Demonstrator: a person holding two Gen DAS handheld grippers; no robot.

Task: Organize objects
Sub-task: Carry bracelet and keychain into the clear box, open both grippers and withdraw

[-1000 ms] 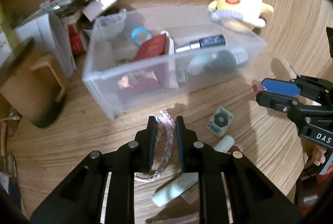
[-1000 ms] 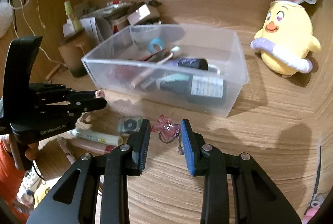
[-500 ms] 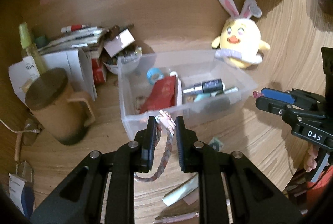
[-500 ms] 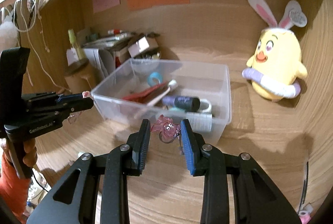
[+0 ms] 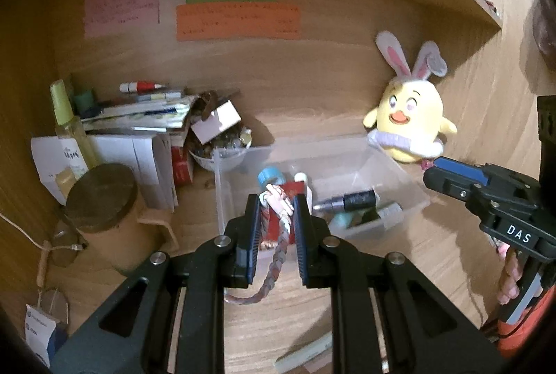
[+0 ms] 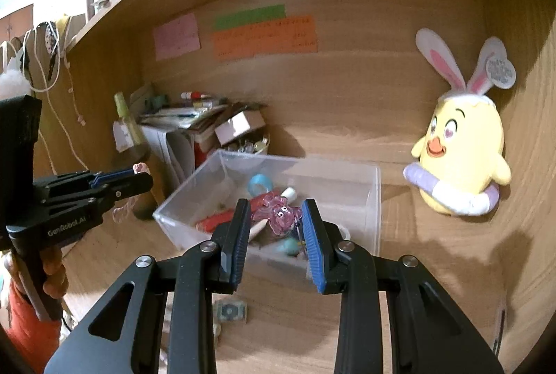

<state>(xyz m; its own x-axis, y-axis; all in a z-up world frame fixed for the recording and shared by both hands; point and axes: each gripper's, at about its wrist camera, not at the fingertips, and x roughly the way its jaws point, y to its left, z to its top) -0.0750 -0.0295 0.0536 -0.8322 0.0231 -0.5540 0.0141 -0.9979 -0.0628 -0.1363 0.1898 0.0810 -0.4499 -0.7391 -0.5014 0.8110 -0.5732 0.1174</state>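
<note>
My left gripper (image 5: pixel 277 202) is shut on a pink braided cord (image 5: pixel 276 264) whose loop hangs down between the fingers. My right gripper (image 6: pixel 277 208) is shut on a small pink creature charm (image 6: pixel 279 216). Both are held in the air in front of a clear plastic bin (image 6: pixel 361 177) on the wooden desk. The bin (image 5: pixel 382 165) holds a blue tape roll (image 5: pixel 268 175), a red packet, a dark tube (image 5: pixel 354 200) and other small items. The right gripper (image 5: pixel 429 167) shows at the right edge of the left wrist view. At the left edge of the right wrist view the left gripper (image 6: pixel 140 173) appears.
A yellow chick plush with rabbit ears (image 6: pixel 458 162) leans at the back right. A brown lidded mug (image 5: pixel 104 217), a green spray bottle (image 5: pixel 67 127) and stacked papers and boxes (image 5: pixel 153 117) crowd the back left. A small packet (image 6: pixel 230 310) and tubes (image 5: pixel 305 355) lie on the desk in front.
Both grippers have risen with the cord and the charm. The views have tilted up, so the bin sits lower and the back wall with its sticky notes has come into view.
</note>
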